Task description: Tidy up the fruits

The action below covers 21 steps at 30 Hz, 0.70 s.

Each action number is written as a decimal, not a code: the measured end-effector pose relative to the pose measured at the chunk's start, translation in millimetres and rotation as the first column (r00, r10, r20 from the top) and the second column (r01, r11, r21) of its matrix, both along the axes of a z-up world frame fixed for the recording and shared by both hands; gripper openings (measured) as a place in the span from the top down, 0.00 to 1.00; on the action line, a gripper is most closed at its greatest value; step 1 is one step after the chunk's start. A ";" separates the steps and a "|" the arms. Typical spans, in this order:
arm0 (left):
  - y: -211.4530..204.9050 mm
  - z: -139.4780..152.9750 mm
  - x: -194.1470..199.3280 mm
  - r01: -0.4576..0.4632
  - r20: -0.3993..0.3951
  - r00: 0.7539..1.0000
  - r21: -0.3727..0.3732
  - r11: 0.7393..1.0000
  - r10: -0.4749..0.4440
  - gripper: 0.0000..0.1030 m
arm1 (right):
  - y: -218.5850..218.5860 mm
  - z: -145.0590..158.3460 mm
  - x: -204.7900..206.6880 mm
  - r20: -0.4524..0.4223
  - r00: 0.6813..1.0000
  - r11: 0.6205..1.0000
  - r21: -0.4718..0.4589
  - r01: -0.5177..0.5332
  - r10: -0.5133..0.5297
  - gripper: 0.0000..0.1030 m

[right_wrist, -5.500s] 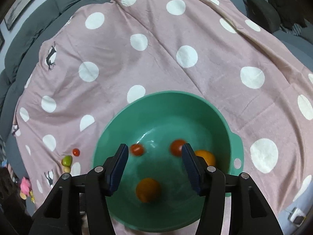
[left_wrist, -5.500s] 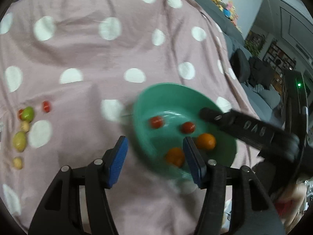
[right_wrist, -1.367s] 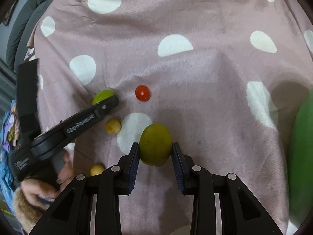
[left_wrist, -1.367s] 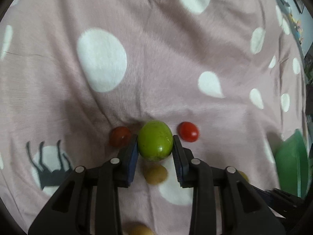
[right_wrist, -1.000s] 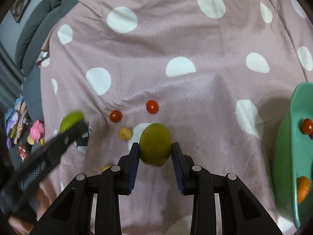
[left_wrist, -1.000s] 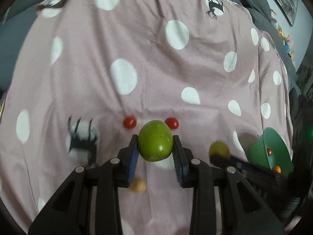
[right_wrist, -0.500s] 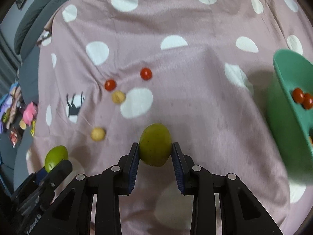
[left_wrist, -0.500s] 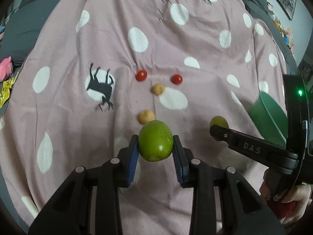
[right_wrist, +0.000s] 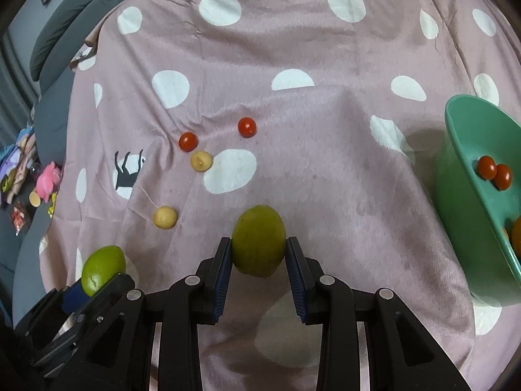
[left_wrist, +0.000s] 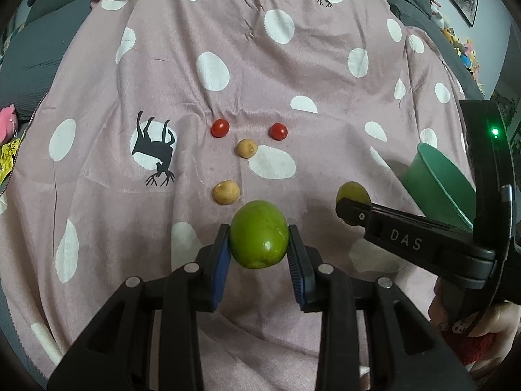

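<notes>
Two tongs, each clamped on fruit: left tongs (left_wrist: 259, 244) grip green fruit (left_wrist: 259, 239); right tongs (right_wrist: 259, 254) grip yellow-green fruit (right_wrist: 259, 239); teal bowl (right_wrist: 462, 195) beside.

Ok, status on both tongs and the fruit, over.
Left tongs shut on bright green fruit. Right tongs shut on yellow-green fruit. Teal bowl to the right, path clear.

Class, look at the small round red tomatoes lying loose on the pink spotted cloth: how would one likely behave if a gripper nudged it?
Each small red tomato is round and glossy, so it would probably roll and may slip from the pads. The soft, creased pink spotted cloth might slow it. Being small, it is likely light.
</notes>
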<state>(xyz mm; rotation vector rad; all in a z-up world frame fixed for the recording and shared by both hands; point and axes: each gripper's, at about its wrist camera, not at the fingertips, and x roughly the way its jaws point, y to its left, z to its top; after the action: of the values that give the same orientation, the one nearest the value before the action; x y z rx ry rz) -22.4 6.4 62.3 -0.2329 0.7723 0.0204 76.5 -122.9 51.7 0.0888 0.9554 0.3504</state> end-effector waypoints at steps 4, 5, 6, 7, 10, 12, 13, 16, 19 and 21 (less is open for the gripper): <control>2.1 1.3 -1.4 0.014 0.008 1.000 -0.015 1.000 -0.014 0.68 | 5.0 2.1 -1.6 0.018 1.000 1.000 0.001 -0.008 0.008 0.66; 2.6 1.8 -2.2 0.015 0.012 1.000 -0.017 1.000 -0.015 0.68 | 6.7 2.4 -2.0 0.023 1.000 1.000 -0.001 -0.009 0.009 0.66; 3.1 2.1 -2.5 0.016 0.014 1.000 -0.017 1.000 -0.016 0.68 | 8.5 2.3 -1.9 0.026 1.000 1.000 -0.006 -0.010 0.010 0.66; 3.1 2.5 -3.0 0.018 0.016 1.000 -0.016 1.000 -0.017 0.68 | 10.3 1.6 -1.7 0.026 1.000 1.000 -0.010 -0.011 0.011 0.66; 4.2 2.3 -3.0 0.022 0.020 1.000 -0.020 1.000 -0.021 0.68 | 13.8 -1.1 -0.6 0.007 1.000 1.000 -0.001 -0.018 0.018 0.66; 4.6 1.8 -2.5 0.029 0.017 0.999 -0.029 0.999 -0.028 0.68 | 15.1 -2.7 0.0 -0.004 1.000 1.000 0.011 -0.018 0.018 0.66; 4.5 1.8 -2.6 0.031 0.018 0.999 -0.032 0.999 -0.030 0.68 | 16.0 -3.2 0.3 -0.006 1.000 1.000 0.013 -0.016 0.016 0.66; 3.4 2.5 -3.1 0.043 0.022 0.999 -0.038 0.998 -0.042 0.68 | 19.4 -3.8 -0.8 -0.005 1.000 1.000 0.003 -0.011 0.011 0.66; 3.8 3.0 -3.0 0.054 0.022 0.998 -0.050 0.997 -0.053 0.68 | 20.7 -3.5 -1.8 0.000 1.000 1.000 0.002 -0.007 0.007 0.66; 4.0 3.4 -3.2 0.050 0.026 0.998 -0.049 0.998 -0.049 0.68 | 20.3 -3.8 -1.9 -0.001 1.000 1.000 0.003 -0.003 0.003 0.66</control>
<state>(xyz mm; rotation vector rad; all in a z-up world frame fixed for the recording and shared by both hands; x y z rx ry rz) -25.6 10.5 65.7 -0.2604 0.7540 -0.0485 74.6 -102.6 48.0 0.0906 0.9563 0.3543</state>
